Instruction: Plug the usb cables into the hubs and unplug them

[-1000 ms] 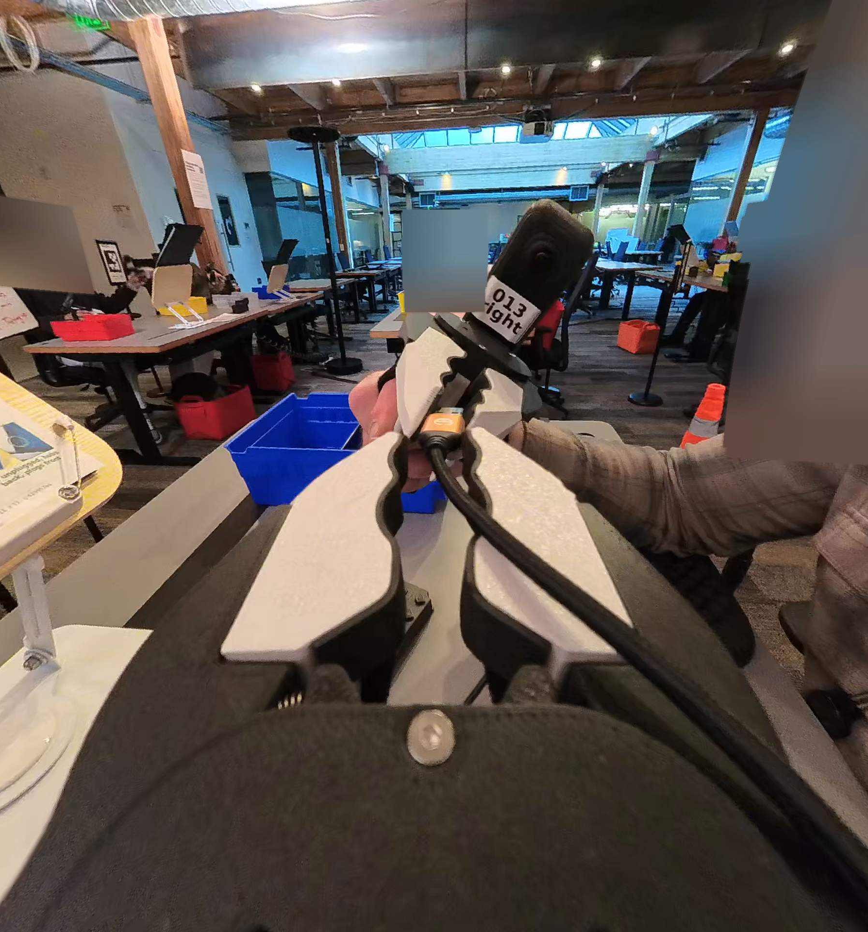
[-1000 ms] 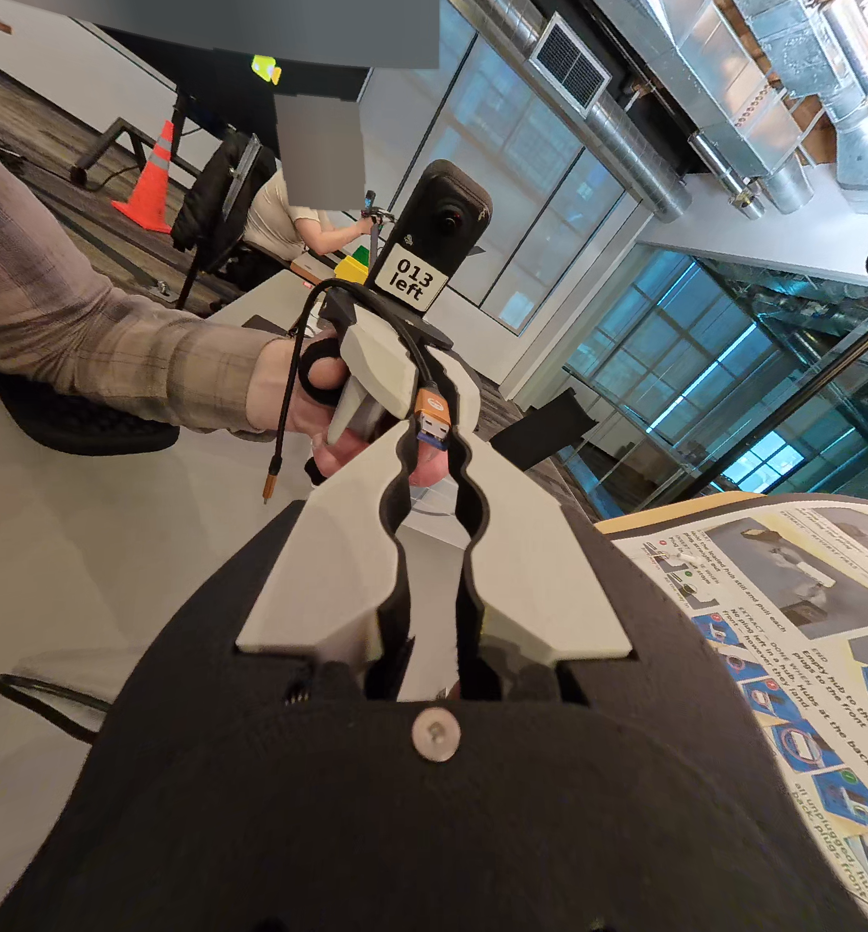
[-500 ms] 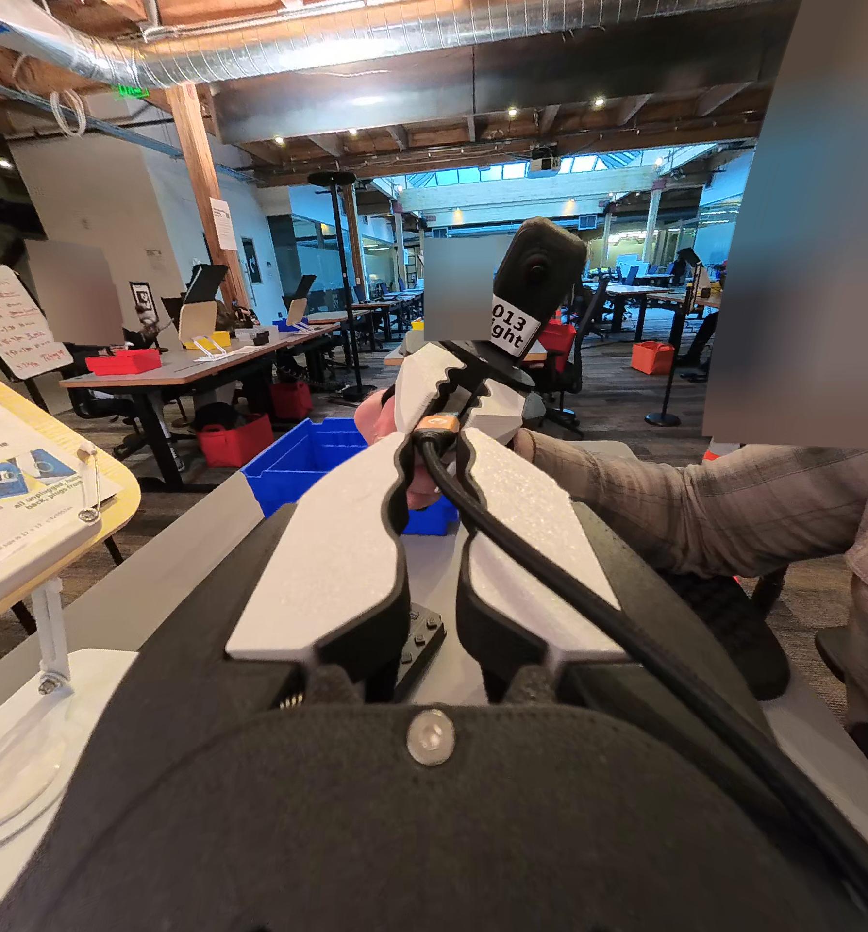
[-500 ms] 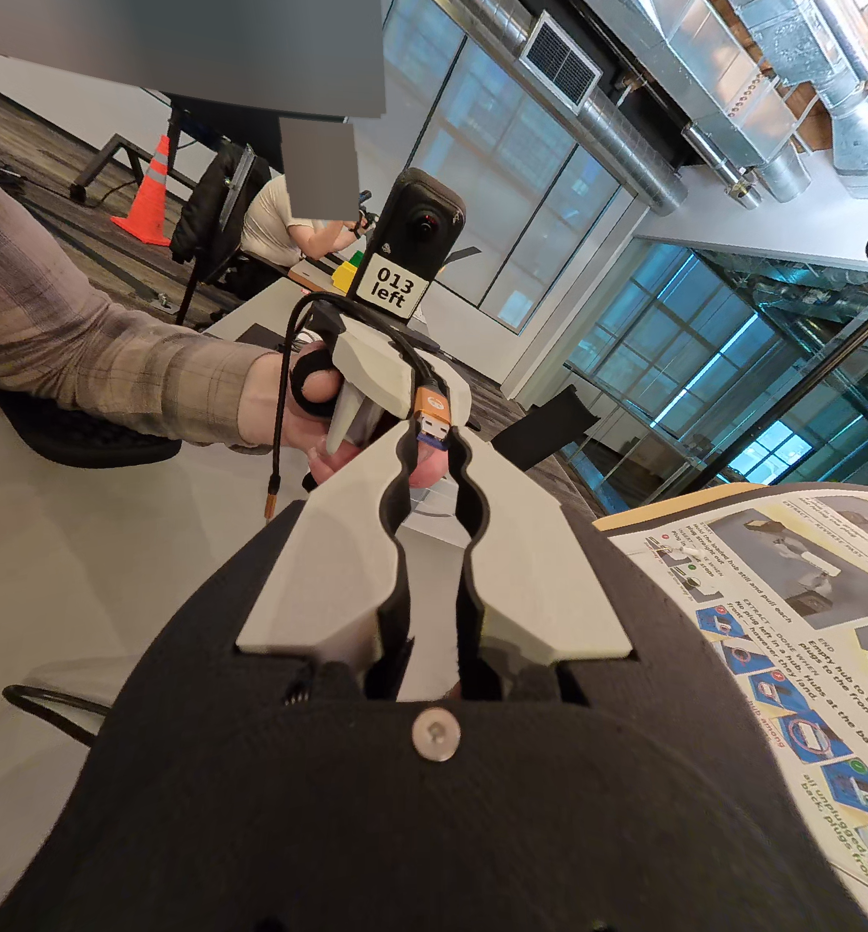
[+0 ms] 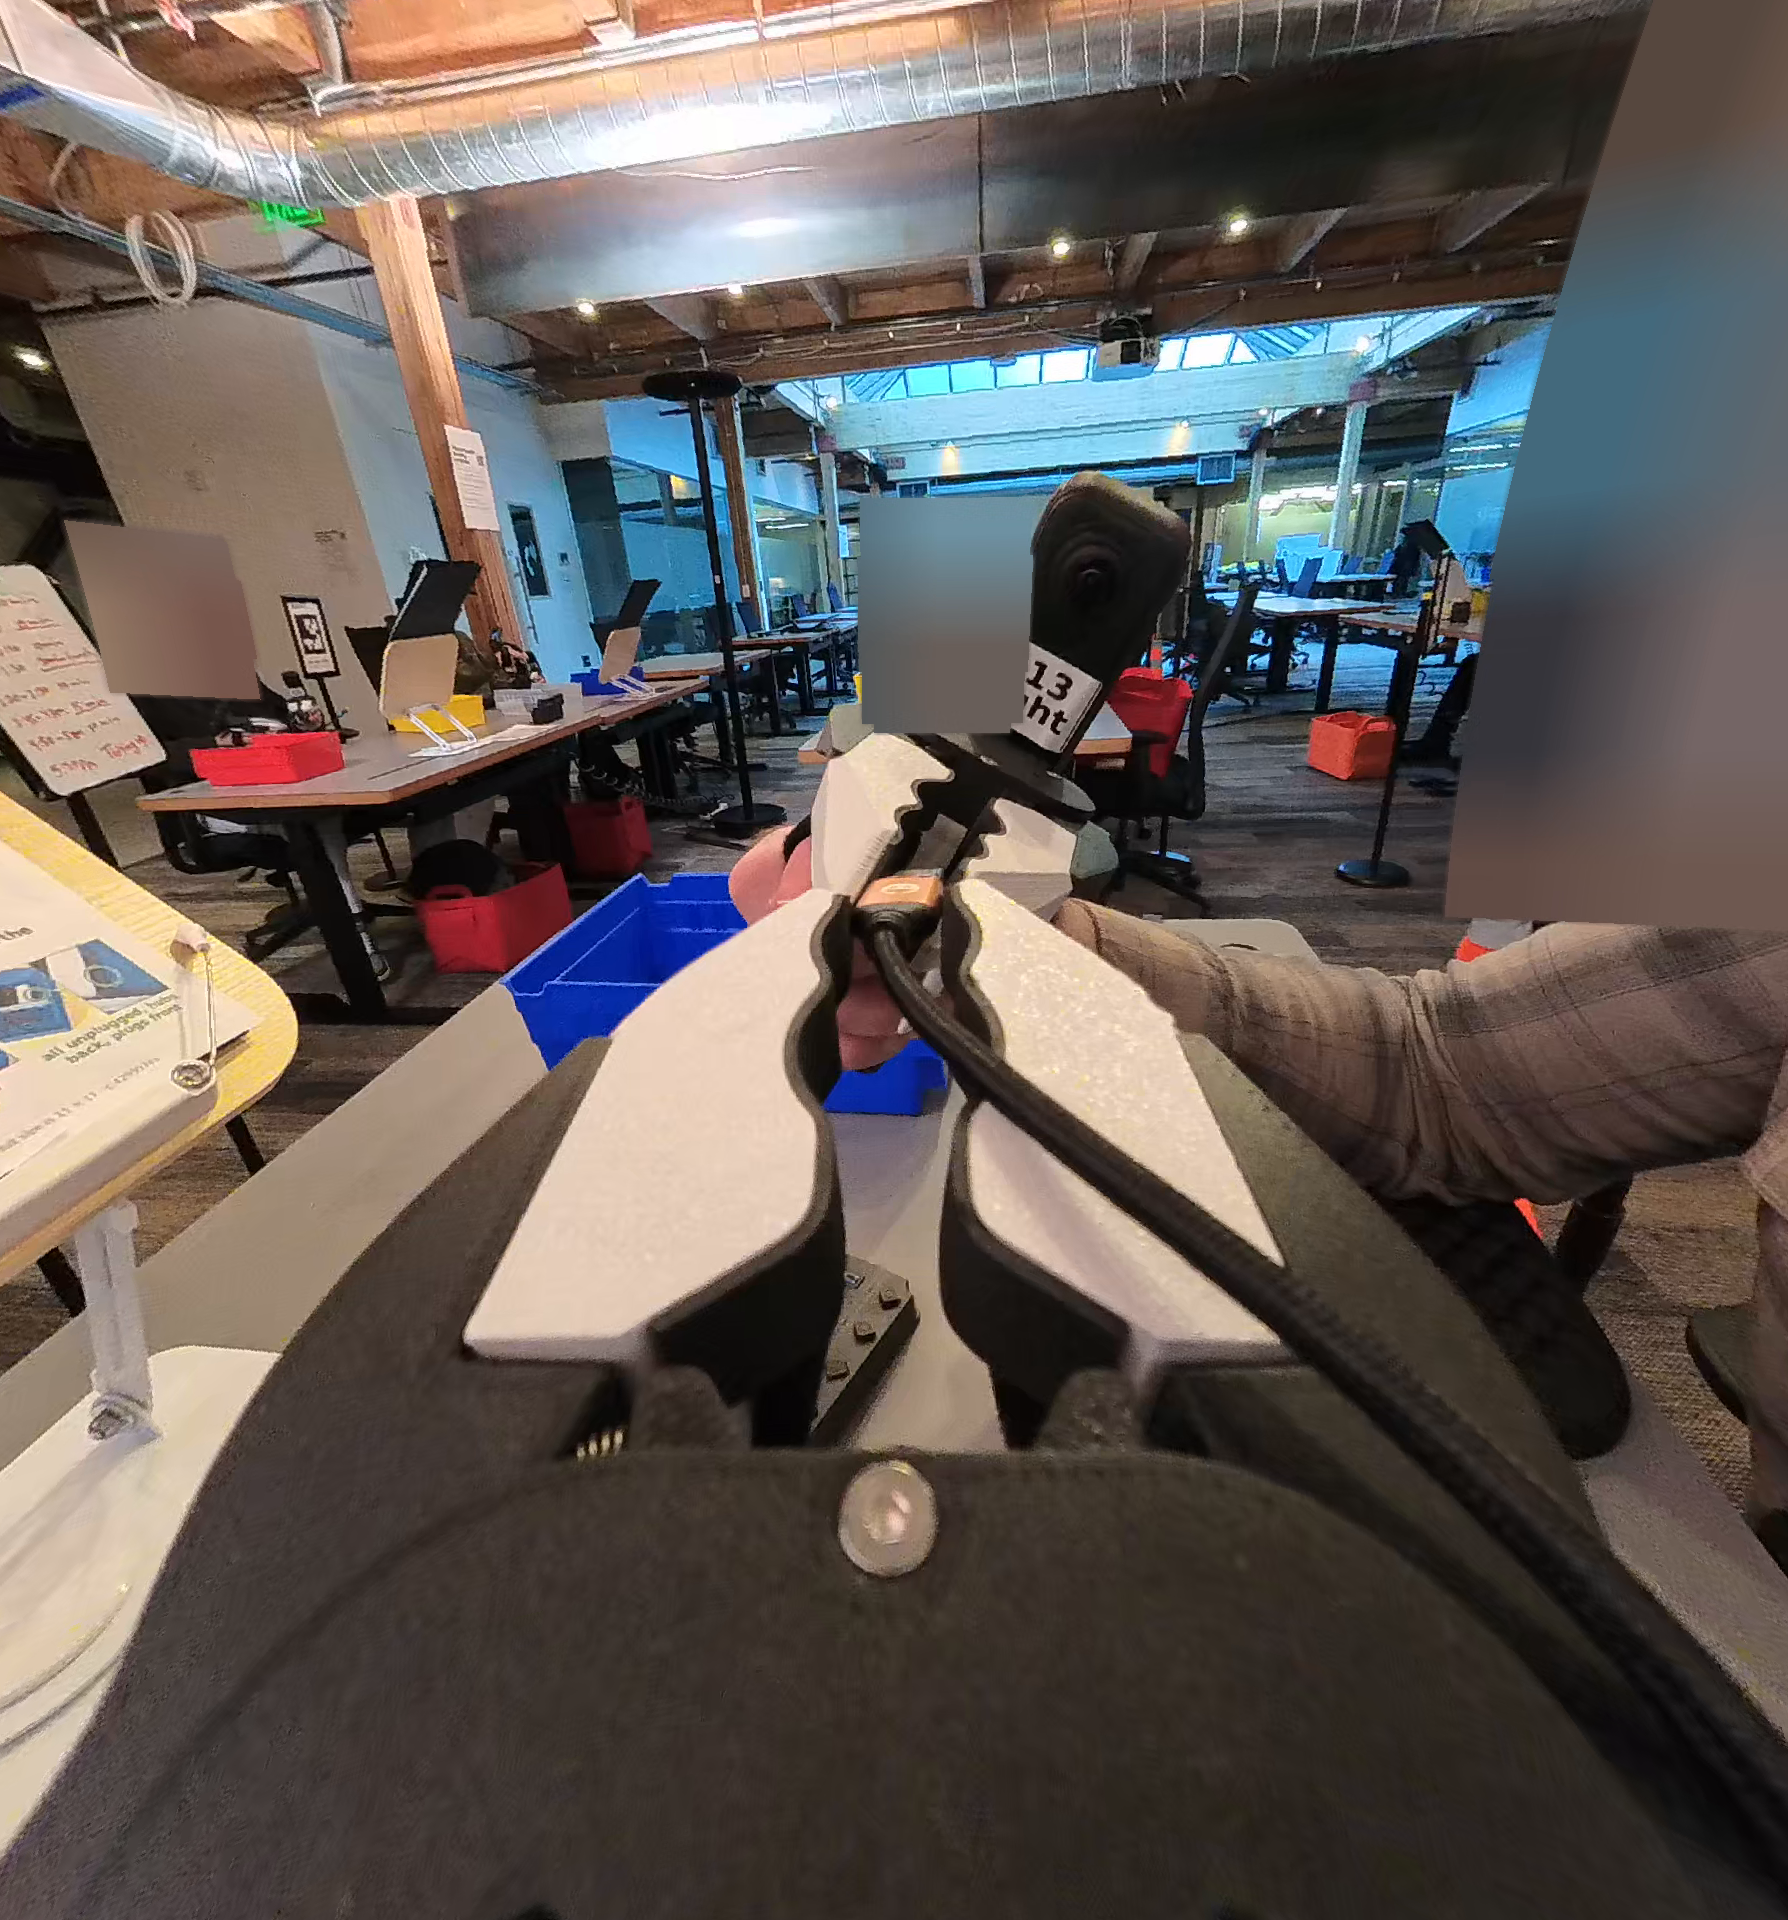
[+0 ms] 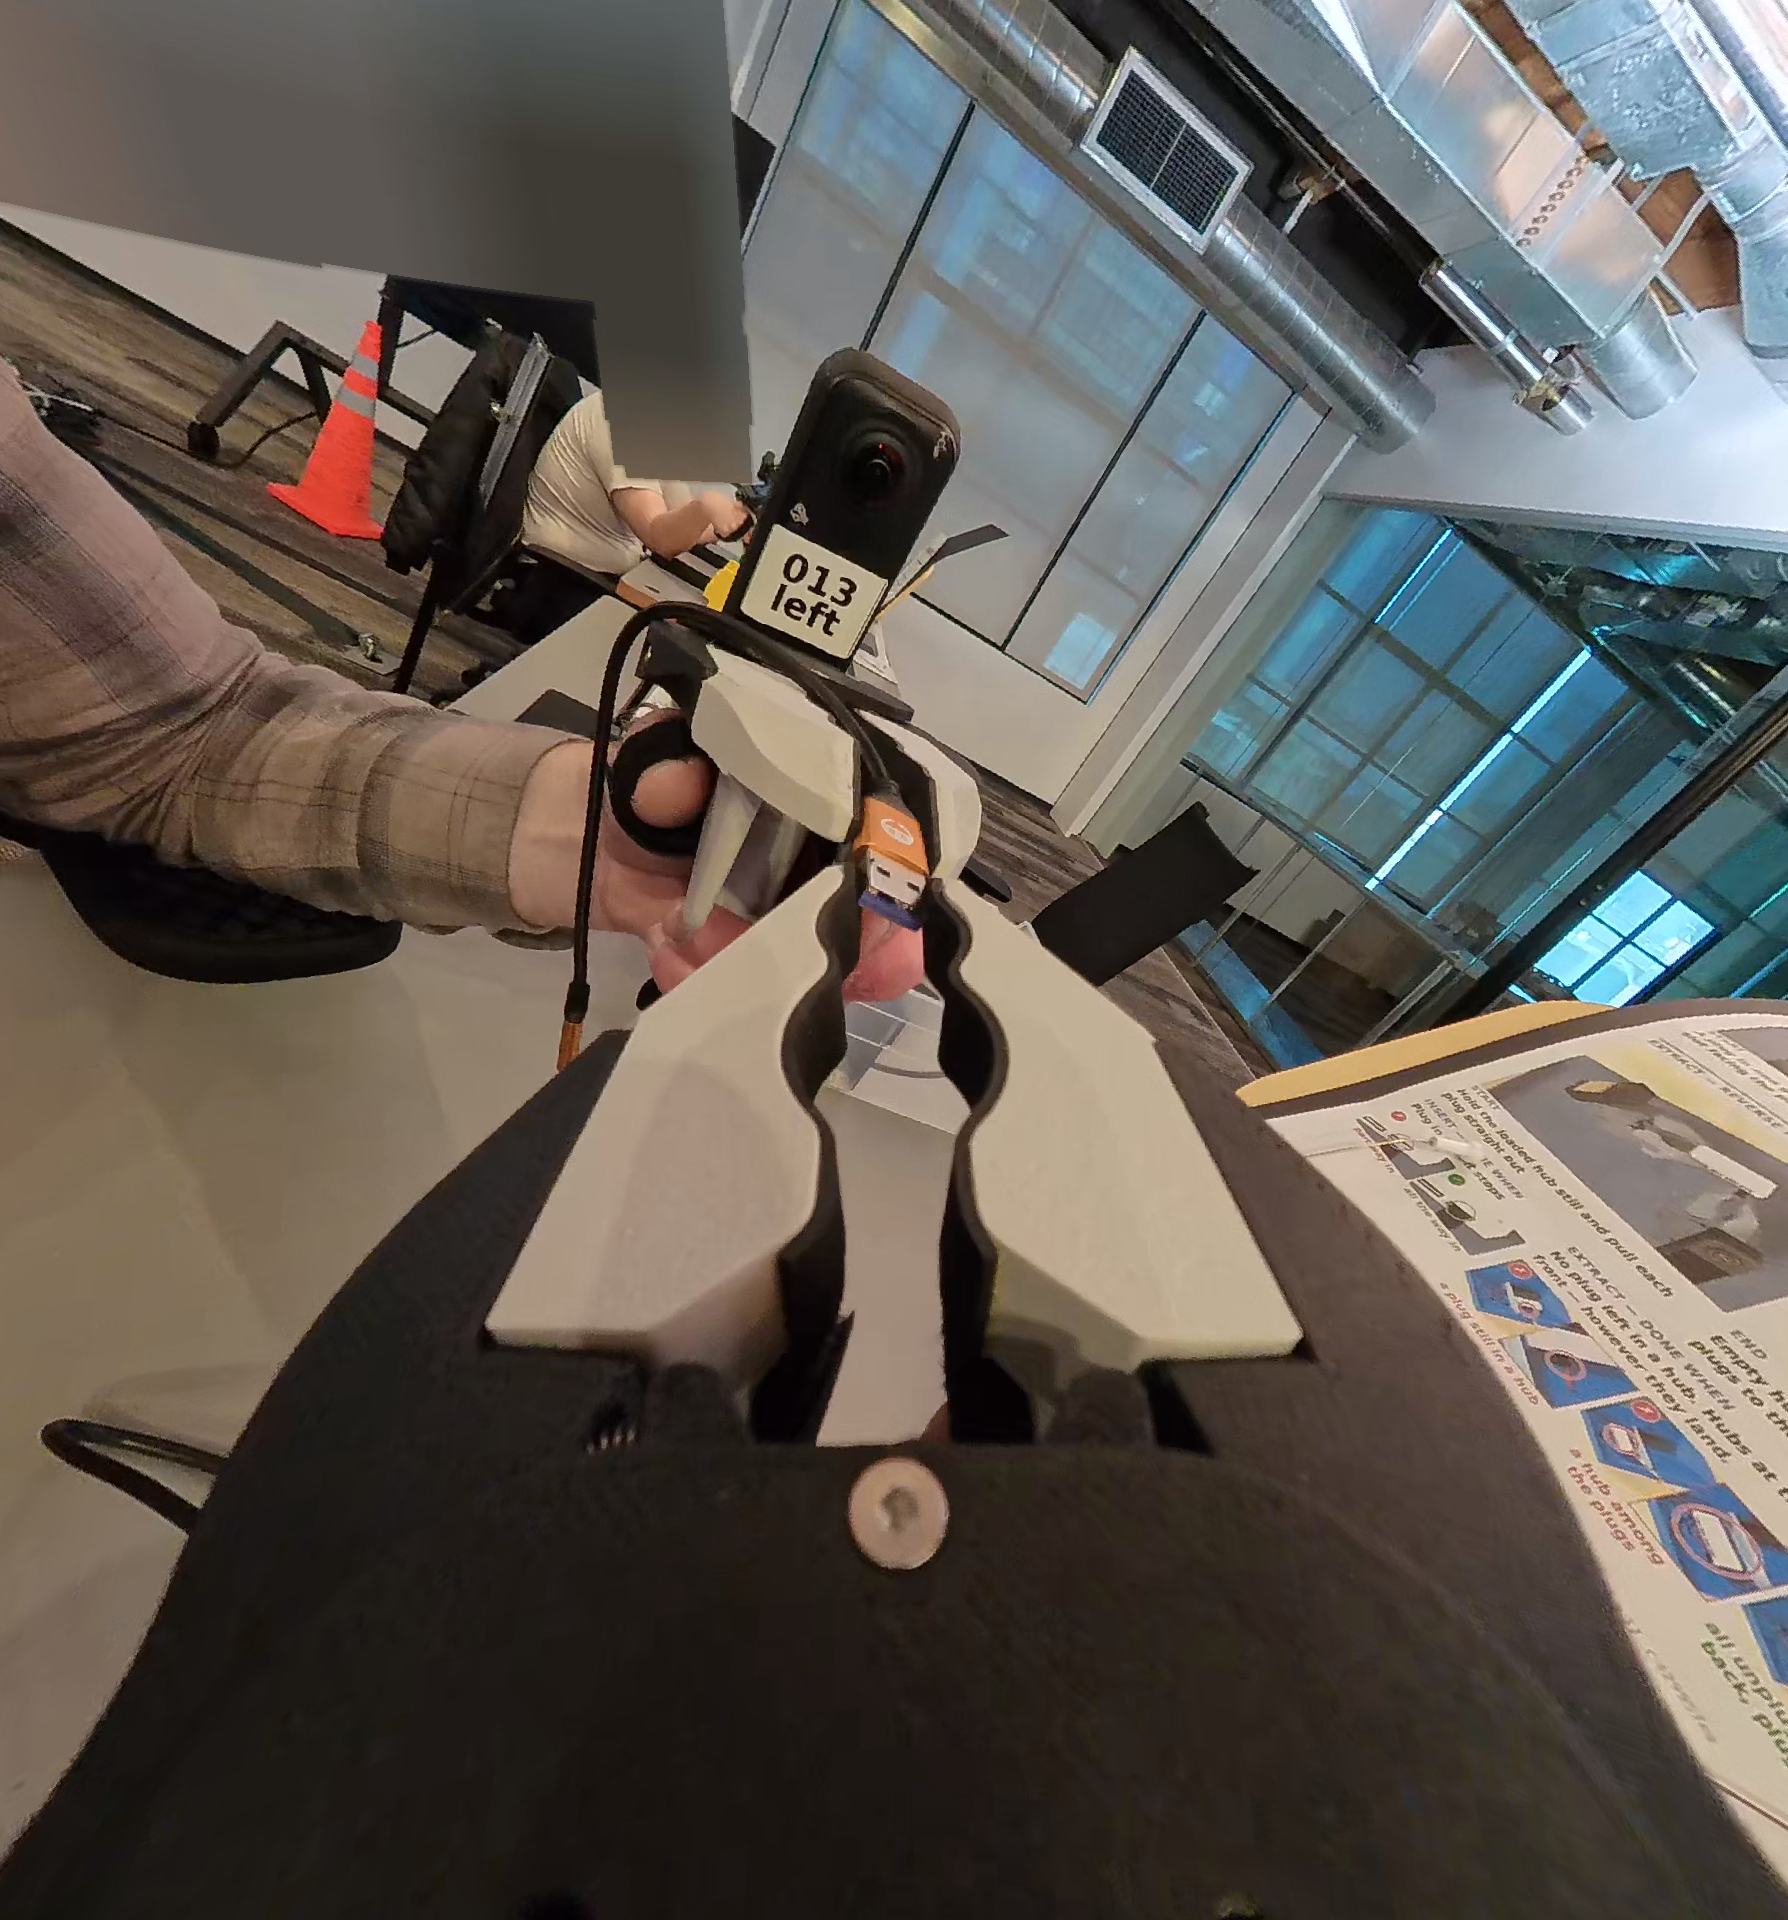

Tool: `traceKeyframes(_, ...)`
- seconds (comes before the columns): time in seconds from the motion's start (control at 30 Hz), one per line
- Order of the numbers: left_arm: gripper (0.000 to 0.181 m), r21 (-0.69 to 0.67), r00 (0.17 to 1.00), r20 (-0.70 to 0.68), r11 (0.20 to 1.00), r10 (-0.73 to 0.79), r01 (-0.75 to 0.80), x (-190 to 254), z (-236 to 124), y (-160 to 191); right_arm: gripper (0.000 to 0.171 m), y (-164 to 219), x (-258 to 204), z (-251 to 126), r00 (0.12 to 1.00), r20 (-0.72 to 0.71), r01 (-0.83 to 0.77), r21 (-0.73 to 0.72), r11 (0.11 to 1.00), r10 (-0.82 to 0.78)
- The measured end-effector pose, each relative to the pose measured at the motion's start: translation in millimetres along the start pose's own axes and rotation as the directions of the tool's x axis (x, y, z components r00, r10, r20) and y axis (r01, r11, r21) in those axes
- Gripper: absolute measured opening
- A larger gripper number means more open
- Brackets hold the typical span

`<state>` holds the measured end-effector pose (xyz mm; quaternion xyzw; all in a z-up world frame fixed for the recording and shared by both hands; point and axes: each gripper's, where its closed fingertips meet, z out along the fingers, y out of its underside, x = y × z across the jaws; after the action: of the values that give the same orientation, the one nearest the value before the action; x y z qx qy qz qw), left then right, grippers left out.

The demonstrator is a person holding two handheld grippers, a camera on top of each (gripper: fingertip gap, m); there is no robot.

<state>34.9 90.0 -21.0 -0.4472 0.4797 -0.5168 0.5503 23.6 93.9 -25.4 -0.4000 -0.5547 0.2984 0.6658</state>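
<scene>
At the centre of the left wrist view, the left gripper (image 5: 895,920) has its white plastic fingers (image 5: 724,1091) pinching the orange metal-shelled USB plug (image 5: 900,891) of a thick black braided cable (image 5: 1160,1174), which trails back to the lower right of the frame. In the right wrist view the plug's silver tip (image 6: 895,878) juts out just at the tips of the right gripper (image 6: 890,904), whose white fingers (image 6: 703,1122) are spread with a gap between them. Below lies the pale grey table (image 6: 142,1143).
</scene>
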Motion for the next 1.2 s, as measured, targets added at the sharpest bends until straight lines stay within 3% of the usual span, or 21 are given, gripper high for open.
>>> traceKeyframes(0.33, 0.015, -0.004, 0.998, 0.037, 0.999, 0.046, -0.046, -4, -1, -1, 0.016, 5, 4, 2, 1.000, -0.022, -0.006, -0.024, 1.000, 0.006)
traceKeyframes(0.57, 0.015, 0.012, 0.981, 0.142, 0.991, 0.134, -0.137, -19, -9, -7, 0.019, 1, 17, -5, 0.988, -0.020, -0.149, 0.059, 0.987, 0.150)
traceKeyframes(0.67, 0.015, 0.000, 0.978, 0.169, 0.992, 0.124, -0.125, -25, -10, -7, 0.018, 2, 24, -8, 0.994, -0.108, -0.026, 0.015, 1.000, 0.028)
traceKeyframes(0.73, 0.015, -0.028, 0.970, 0.219, 0.994, 0.106, -0.102, -35, -11, -3, 0.023, 7, 25, -5, 0.982, -0.151, 0.098, -0.090, 0.991, -0.111)
traceKeyframes(0.83, 0.015, -0.011, 0.954, 0.281, 0.994, 0.105, -0.106, -42, -13, -6, 0.026, 20, 32, 0, 0.880, -0.214, 0.347, -0.323, 0.881, -0.425)
traceKeyframes(0.97, 0.015, -0.064, 0.929, 0.353, 0.994, 0.108, -0.091, -46, -8, -1, 0.027, 24, 43, 8, 0.631, -0.229, 0.544, -0.551, 0.633, -0.742)
traceKeyframes(1.07, 0.015, -0.084, 0.928, 0.359, 0.994, 0.100, -0.075, -43, -3, 4, 0.023, 24, 49, 12, 0.493, -0.231, 0.580, -0.631, 0.515, -0.839)
traceKeyframes(1.2, 0.015, -0.094, 0.922, 0.373, 0.993, 0.106, -0.076, -42, 0, 7, 0.004, 23, 50, 12, 0.449, -0.238, 0.584, -0.651, 0.485, -0.861)
